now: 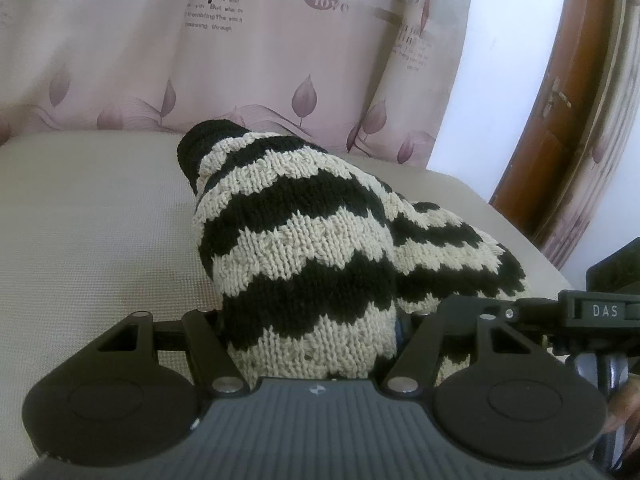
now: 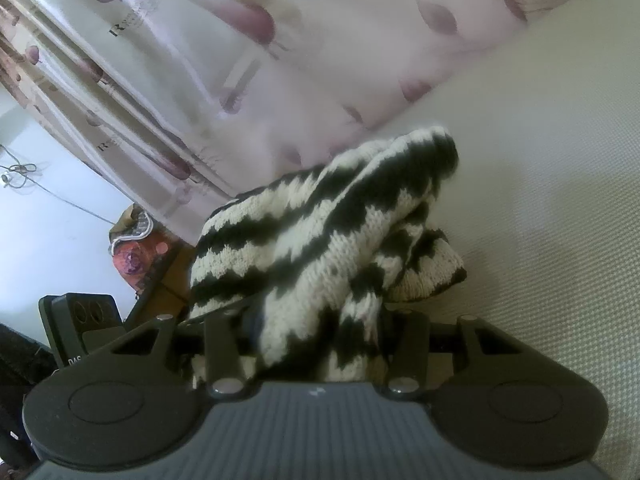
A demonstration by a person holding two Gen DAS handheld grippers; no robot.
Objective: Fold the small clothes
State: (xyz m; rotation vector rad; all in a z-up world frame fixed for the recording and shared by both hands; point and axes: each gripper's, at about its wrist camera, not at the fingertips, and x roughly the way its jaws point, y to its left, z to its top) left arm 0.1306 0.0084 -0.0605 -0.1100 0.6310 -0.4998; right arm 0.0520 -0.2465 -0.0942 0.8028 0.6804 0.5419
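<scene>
A black-and-cream zigzag knit garment [image 1: 296, 232] is bunched up over a beige mesh surface [image 1: 88, 216]. In the left wrist view it fills the gap of my left gripper [image 1: 310, 320], whose jaws are shut on a thick fold; the fingertips are hidden under the knit. A black ribbed cuff [image 1: 200, 140] points away at the far end. In the right wrist view, my right gripper [image 2: 320, 328] is shut on another bunch of the same garment [image 2: 320, 232], which hangs partly lifted. The two grippers are close side by side; part of the right gripper's body [image 1: 600, 312] shows at the edge.
A pink leaf-print curtain [image 1: 240, 60] hangs behind the surface. A brown wooden door [image 1: 568, 120] and a white wall stand to the right. In the right wrist view, a patterned cushion-like item [image 2: 136, 248] sits beyond the surface [image 2: 540, 240] edge.
</scene>
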